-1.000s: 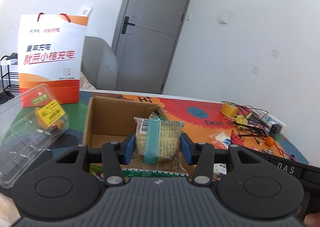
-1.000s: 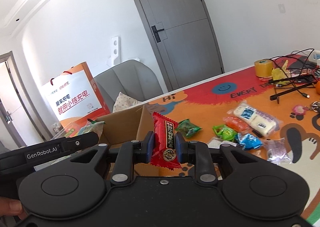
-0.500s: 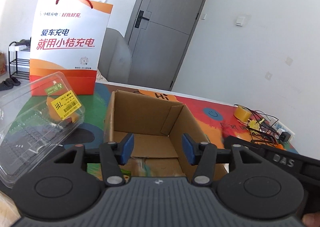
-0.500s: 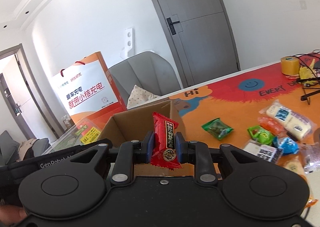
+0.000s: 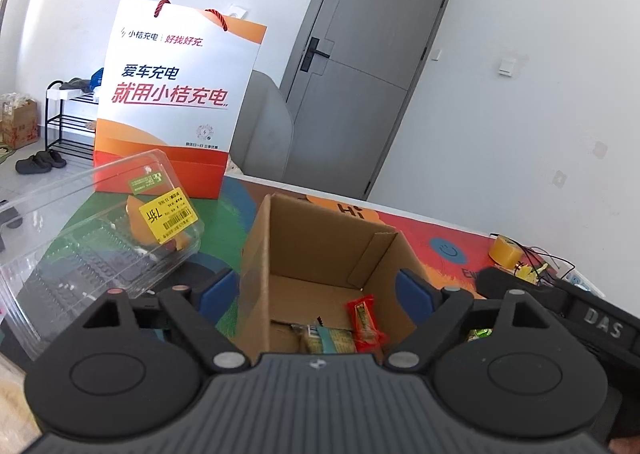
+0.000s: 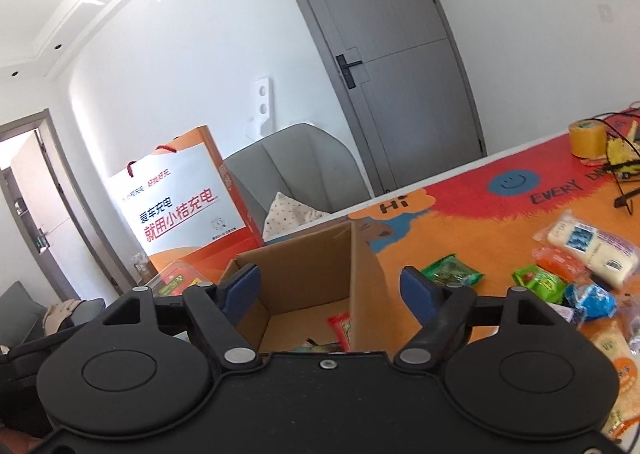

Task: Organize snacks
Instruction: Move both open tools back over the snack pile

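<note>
A second ago the left claw (image 5: 316, 290) pinched a green-banded packet (image 5: 328, 340) and the right claw (image 6: 331, 290) a red packet (image 5: 365, 324); now both packets lie on the floor of the box (image 5: 320, 254), side by side, the red one to the right, and neither claw has hold of anything. Both claws' jaws are opening, wide apart, with only the box's open top seen between the pads. The views have also shifted, so that the box sits nearer and more central than before. Going left to right in the left wrist view: one clear clamshell (image 5: 92, 230) with a yellow sticker lies on the table (image 5: 424, 230), one white-and-orange bag (image 5: 180, 102) stands behind it, then the one box with two packets in it, then one tape roll (image 5: 506, 254) far right beside a tangle of cables. In the right wrist view the same bag (image 6: 188, 206) stands left, the box (image 6: 312, 266) is in the middle with the red packet (image 6: 342, 330) lying against its right wall, and loose snacks are scattered on the table (image 6: 460, 222) to the right: two green packets (image 6: 452, 272), one orange (image 6: 560, 260), one large white (image 6: 588, 246), one blue (image 6: 592, 300), with more cut off at the edge that I cannot count. One tape roll (image 6: 588, 138) stands at the far right.
</note>
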A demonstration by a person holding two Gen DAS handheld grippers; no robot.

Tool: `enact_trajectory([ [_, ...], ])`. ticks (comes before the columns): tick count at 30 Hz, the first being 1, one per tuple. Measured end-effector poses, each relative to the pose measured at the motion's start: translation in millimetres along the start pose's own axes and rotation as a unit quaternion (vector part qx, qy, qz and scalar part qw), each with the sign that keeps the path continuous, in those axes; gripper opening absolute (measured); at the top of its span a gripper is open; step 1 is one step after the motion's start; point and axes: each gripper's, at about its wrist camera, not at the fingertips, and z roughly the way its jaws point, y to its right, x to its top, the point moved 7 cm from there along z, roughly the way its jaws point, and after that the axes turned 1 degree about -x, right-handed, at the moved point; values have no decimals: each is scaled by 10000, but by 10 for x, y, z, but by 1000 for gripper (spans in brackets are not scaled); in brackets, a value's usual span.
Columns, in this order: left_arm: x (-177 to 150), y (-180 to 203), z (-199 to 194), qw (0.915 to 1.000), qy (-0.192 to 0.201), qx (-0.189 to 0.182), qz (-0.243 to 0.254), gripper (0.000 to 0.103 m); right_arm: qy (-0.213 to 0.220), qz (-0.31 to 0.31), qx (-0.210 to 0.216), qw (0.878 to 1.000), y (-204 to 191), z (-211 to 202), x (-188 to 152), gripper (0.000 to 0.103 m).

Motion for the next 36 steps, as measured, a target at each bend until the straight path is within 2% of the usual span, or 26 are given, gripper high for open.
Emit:
enact_trajectory([
  [5, -30, 132, -26, 9999, 24, -66, 85, 87, 95, 70, -269, 9996, 189, -157, -4, 95],
  [12, -101, 341, -77, 9996, 153, -159, 169, 92, 122, 166, -574, 9981, 451, -343, -13, 101],
  [20, -172, 566, -85, 9991, 97, -265, 320, 93, 213, 201, -884, 9957, 721, -548, -14, 101],
  [26, -299, 775, -107, 9979, -60, -426, 482, 94, 280, 279, -965, 9945, 901, -718, -41, 101],
  [36, -451, 1251, -187, 9907, -163, -779, 1102, 93, 411, 592, -1122, 9911, 1388, -1061, -18, 101],
])
